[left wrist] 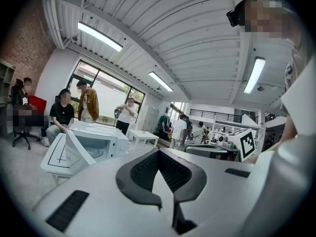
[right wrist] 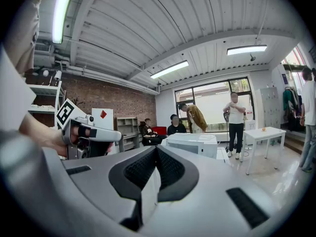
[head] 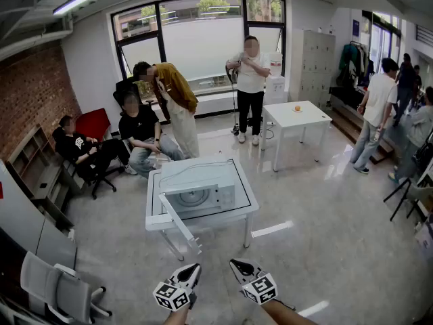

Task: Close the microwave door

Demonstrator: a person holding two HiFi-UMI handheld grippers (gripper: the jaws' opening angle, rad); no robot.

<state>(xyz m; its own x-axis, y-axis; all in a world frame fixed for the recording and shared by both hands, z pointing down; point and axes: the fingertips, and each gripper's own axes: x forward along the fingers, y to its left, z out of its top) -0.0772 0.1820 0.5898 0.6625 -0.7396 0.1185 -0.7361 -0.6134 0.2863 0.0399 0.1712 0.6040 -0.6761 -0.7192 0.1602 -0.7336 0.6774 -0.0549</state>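
Observation:
A white microwave [head: 198, 187] stands on a small white table [head: 249, 206] in the middle of the floor, a good way ahead of me. Its door [head: 177, 220] hangs open, swung out towards me on the left side, and the turntable shows inside. My left gripper [head: 195, 269] and right gripper [head: 235, 265] are held low at the bottom of the head view, side by side, far from the microwave. Both are shut with nothing between the pads. The microwave [left wrist: 96, 140] with its open door [left wrist: 75, 148] also shows in the left gripper view, and the microwave [right wrist: 192, 143] in the right gripper view.
Several people sit and stand behind the microwave table and at the right. A second white table [head: 298, 116] with an orange on it stands at the back right. A grey office chair [head: 55, 288] is at my near left, and shelves [head: 34, 164] line the brick wall.

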